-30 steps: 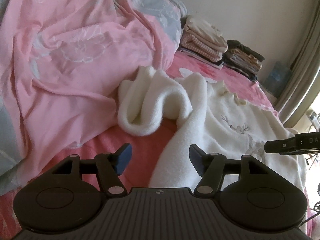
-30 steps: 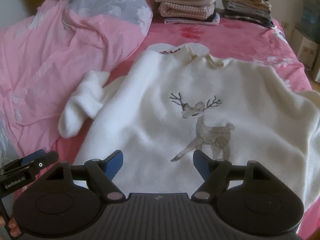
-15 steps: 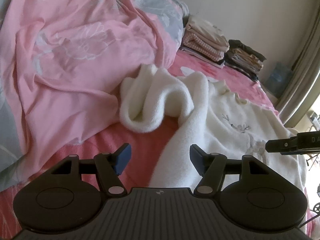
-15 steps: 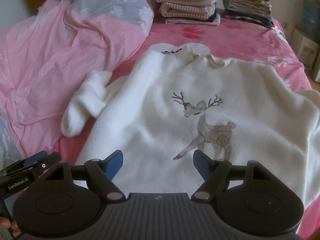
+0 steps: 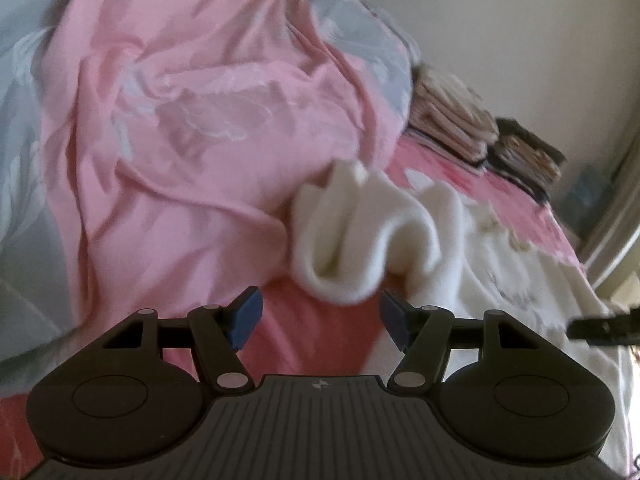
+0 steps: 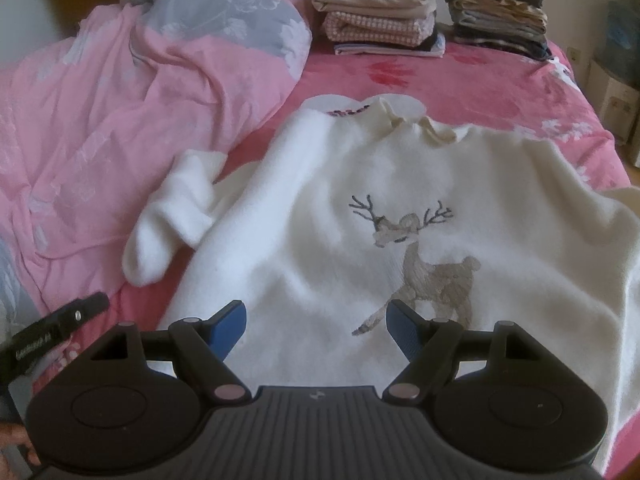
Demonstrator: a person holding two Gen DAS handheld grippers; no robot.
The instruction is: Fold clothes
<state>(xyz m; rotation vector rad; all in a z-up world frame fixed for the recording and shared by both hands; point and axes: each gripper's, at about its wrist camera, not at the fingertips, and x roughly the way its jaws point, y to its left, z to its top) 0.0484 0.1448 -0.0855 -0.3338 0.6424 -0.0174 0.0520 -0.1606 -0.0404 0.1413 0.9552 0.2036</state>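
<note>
Right wrist: one sweater (image 6: 400,208), two stacks (image 6: 376,8).

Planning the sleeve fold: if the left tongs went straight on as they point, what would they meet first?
Probably the bunched sleeve cuff of the white sweater, just ahead of the open left tongs; the blur makes depth uncertain.

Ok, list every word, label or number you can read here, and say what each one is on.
Nothing reads clearly.
White lettering on the side of the left claw: too blurred to read.
Dark red marking inside the collar of the sweater: too small.
Right claw: any print is blurred out.
</note>
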